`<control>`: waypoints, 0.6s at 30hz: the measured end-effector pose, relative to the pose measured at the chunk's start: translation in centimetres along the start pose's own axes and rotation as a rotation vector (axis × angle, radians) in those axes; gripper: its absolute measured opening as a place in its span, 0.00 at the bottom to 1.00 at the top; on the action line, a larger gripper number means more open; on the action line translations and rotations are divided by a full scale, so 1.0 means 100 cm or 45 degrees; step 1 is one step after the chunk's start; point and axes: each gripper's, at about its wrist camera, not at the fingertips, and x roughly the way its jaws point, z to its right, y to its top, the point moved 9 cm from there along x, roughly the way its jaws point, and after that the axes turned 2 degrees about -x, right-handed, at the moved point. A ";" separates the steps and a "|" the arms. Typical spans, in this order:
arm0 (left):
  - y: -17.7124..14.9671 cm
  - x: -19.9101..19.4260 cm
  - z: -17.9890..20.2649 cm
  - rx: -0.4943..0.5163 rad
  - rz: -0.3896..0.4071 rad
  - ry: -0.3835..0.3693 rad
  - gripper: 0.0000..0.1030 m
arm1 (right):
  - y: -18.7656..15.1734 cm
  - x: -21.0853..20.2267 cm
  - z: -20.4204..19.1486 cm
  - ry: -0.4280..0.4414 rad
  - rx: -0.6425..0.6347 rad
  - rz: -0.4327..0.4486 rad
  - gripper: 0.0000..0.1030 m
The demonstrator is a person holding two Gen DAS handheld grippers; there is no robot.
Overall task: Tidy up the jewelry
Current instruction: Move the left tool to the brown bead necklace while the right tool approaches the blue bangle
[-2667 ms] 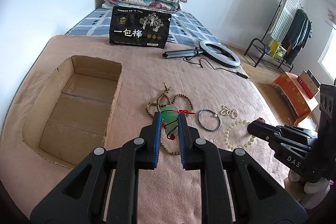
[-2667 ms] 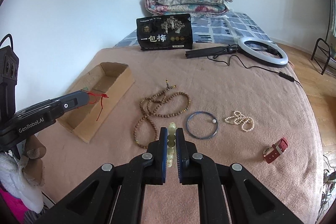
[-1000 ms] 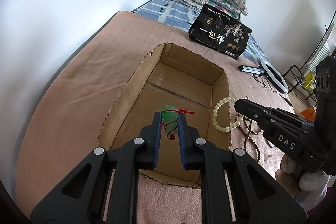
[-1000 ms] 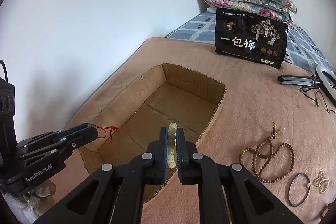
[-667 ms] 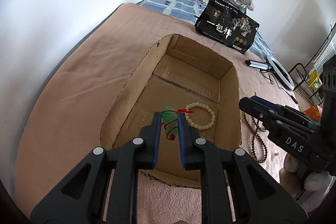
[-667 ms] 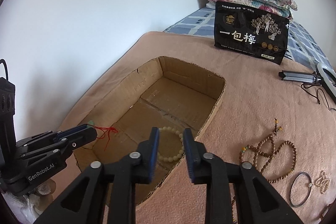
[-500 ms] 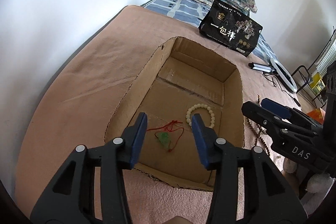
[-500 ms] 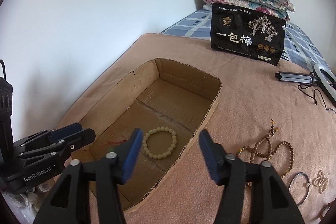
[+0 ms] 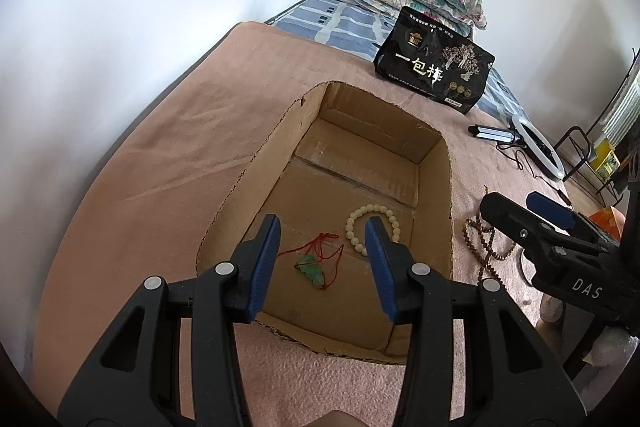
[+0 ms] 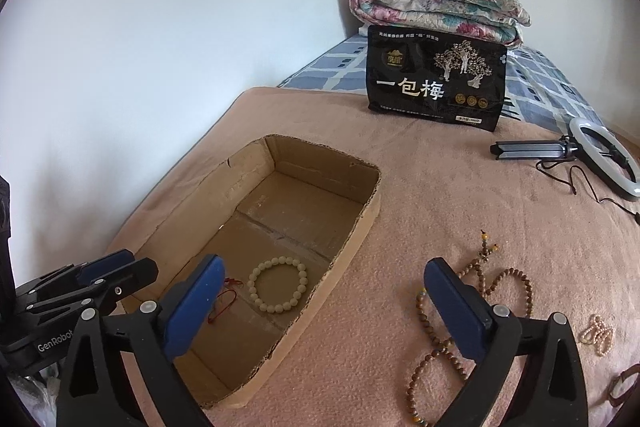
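- The left gripper is hanging over the cardboard box, jaws parted, gripping nothing.
- The right gripper, jaws just opening to their widest, is holding nothing.
- Inside the box, 1 green pendant is lying beside 1 pale bead bracelet.
- A brown bead necklace is lying outside the box.

Matt corrugated cardboard box; fuzzy cloth blanket; beads perhaps glossy.
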 end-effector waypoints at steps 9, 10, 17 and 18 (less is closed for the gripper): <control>0.002 -0.011 0.025 0.056 0.042 -0.018 0.43 | -0.002 -0.017 0.033 -0.089 0.043 0.010 1.00; 0.002 -0.012 0.029 0.062 0.046 -0.022 0.43 | -0.003 -0.020 0.036 -0.095 0.050 0.013 1.00; 0.002 -0.017 0.059 0.098 0.073 -0.055 0.59 | -0.007 -0.040 0.073 -0.146 0.109 0.033 1.00; 0.002 -0.017 0.064 0.109 0.074 -0.063 0.59 | -0.008 -0.043 0.078 -0.153 0.115 0.035 1.00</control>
